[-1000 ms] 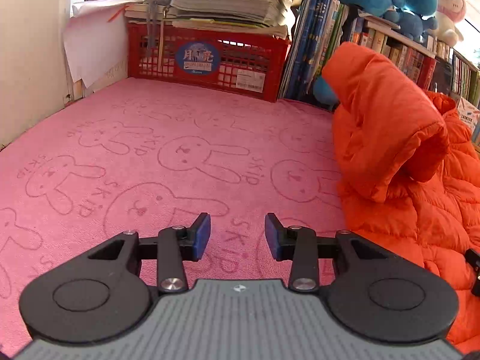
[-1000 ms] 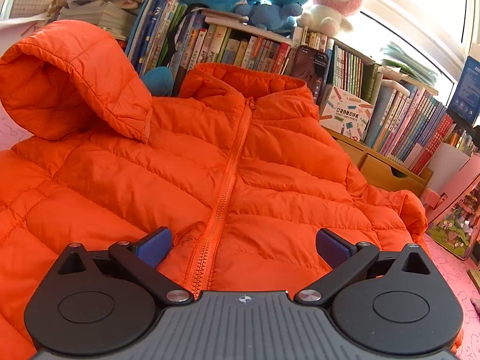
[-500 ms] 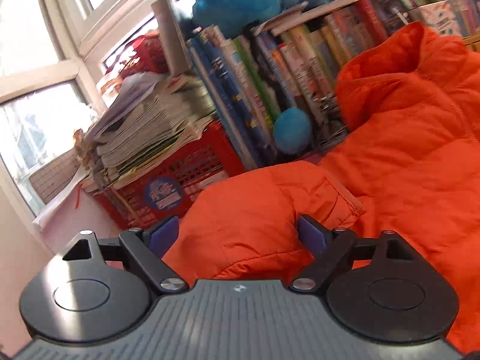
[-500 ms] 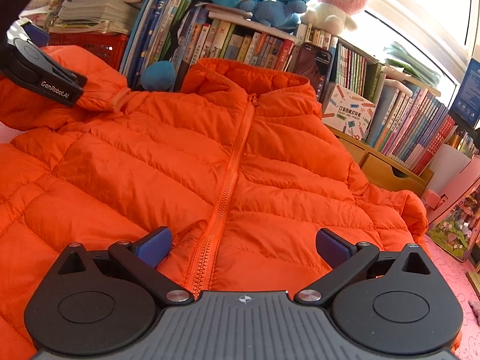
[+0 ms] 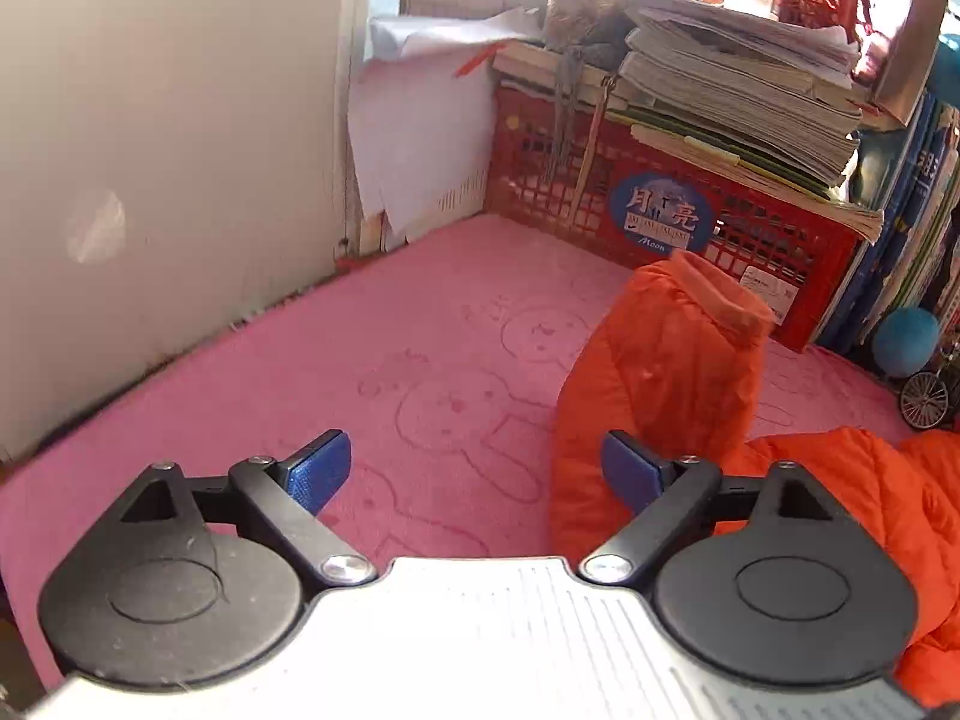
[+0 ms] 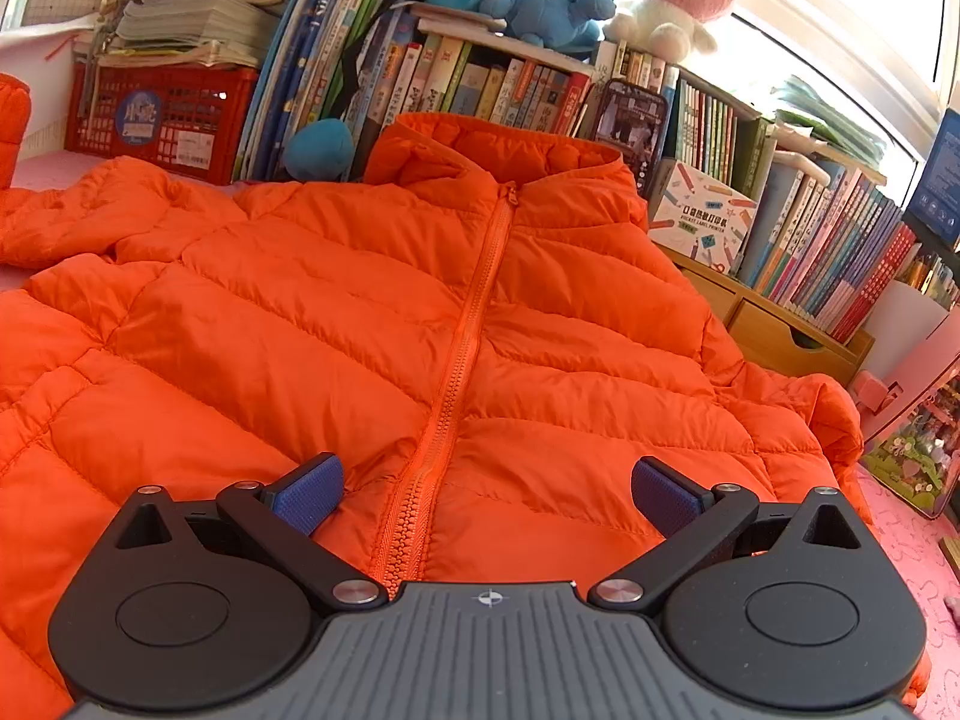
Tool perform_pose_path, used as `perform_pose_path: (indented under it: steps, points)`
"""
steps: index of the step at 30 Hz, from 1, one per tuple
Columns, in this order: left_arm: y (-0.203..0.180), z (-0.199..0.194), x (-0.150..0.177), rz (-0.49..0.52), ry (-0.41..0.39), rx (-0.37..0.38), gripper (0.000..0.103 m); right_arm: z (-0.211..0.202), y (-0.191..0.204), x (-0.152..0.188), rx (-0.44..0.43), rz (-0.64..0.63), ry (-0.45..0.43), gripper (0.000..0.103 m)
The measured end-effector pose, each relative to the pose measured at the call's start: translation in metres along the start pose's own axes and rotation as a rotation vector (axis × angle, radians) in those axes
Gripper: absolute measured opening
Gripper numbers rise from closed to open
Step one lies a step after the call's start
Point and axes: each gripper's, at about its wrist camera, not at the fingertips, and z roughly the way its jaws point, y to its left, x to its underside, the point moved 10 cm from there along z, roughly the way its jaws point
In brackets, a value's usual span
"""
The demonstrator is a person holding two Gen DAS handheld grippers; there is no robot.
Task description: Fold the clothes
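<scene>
The left gripper [image 5: 474, 471] is swinging off the jacket sleeve [image 5: 660, 384], now standing beside its right finger, jaws wide and empty like the right gripper [image 6: 487, 495] over the unfolded jacket [image 6: 420, 312].

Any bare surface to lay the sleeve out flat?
Yes: the pink bunny-print mat is bare between the white wall, the red plastic crate and the orange puffer jacket's upright sleeve. Right of the sleeve the jacket body fills the mat to the bookshelf; crowded.
</scene>
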Motion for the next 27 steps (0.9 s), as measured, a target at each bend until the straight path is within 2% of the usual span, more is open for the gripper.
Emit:
perform_pose_path:
  steps: [2, 4, 6, 8, 9, 11, 14, 15, 17, 18, 19, 20, 21, 23, 24, 27]
  points:
    - [0.012, -0.001, 0.015, -0.079, 0.068, 0.081, 0.092, 0.0, 0.001, 0.0, 0.0, -0.003, 0.002, 0.103]
    - [0.01, -0.002, 0.024, -0.113, 0.076, 0.152, 0.092, 0.0, 0.001, 0.0, 0.003, -0.008, 0.002, 0.103]
    - [0.004, -0.015, 0.025, -0.122, 0.03, 0.21, 0.092, 0.001, 0.002, 0.0, 0.007, -0.014, 0.002, 0.103]
    - [-0.008, -0.036, 0.023, -0.078, -0.06, 0.266, 0.095, 0.0, 0.002, 0.0, 0.013, -0.022, 0.0, 0.103]
    - [-0.017, -0.048, 0.021, -0.014, -0.118, 0.277, 0.099, 0.0, 0.003, -0.001, 0.016, -0.027, -0.001, 0.103]
    - [-0.044, -0.064, 0.025, 0.183, -0.209, 0.269, 0.103, 0.001, 0.004, -0.001, 0.021, -0.035, -0.002, 0.103]
    - [-0.085, -0.063, 0.037, 0.461, -0.256, 0.185, 0.103, 0.001, 0.005, -0.002, 0.025, -0.045, -0.001, 0.103]
    - [-0.09, -0.054, 0.036, 0.473, -0.245, 0.141, 0.103, 0.001, 0.005, -0.002, 0.026, -0.046, -0.002, 0.103]
    - [-0.089, -0.025, 0.028, 0.399, -0.19, 0.084, 0.103, 0.001, 0.005, -0.002, 0.028, -0.05, -0.002, 0.103]
    - [-0.086, -0.009, 0.022, 0.342, -0.164, 0.069, 0.092, 0.001, 0.005, -0.002, 0.029, -0.051, -0.001, 0.103]
    - [-0.084, 0.005, 0.018, 0.291, -0.136, 0.076, 0.066, 0.001, 0.005, -0.002, 0.029, -0.053, -0.001, 0.103]
    - [-0.083, 0.017, 0.015, 0.243, -0.099, 0.116, 0.051, 0.001, 0.005, -0.002, 0.03, -0.055, -0.001, 0.103]
    - [-0.081, 0.027, 0.012, 0.182, -0.062, 0.152, 0.038, 0.001, 0.005, -0.002, 0.031, -0.057, -0.001, 0.103]
    - [-0.072, 0.034, 0.003, 0.086, -0.048, 0.174, 0.021, 0.001, 0.006, -0.002, 0.033, -0.06, -0.001, 0.103]
    - [-0.071, 0.033, -0.007, 0.073, -0.064, 0.17, 0.009, 0.001, 0.005, -0.002, 0.033, -0.06, -0.003, 0.103]
    - [-0.063, 0.026, -0.042, 0.029, -0.129, 0.163, 0.007, -0.004, 0.001, -0.002, 0.004, -0.028, -0.003, 0.103]
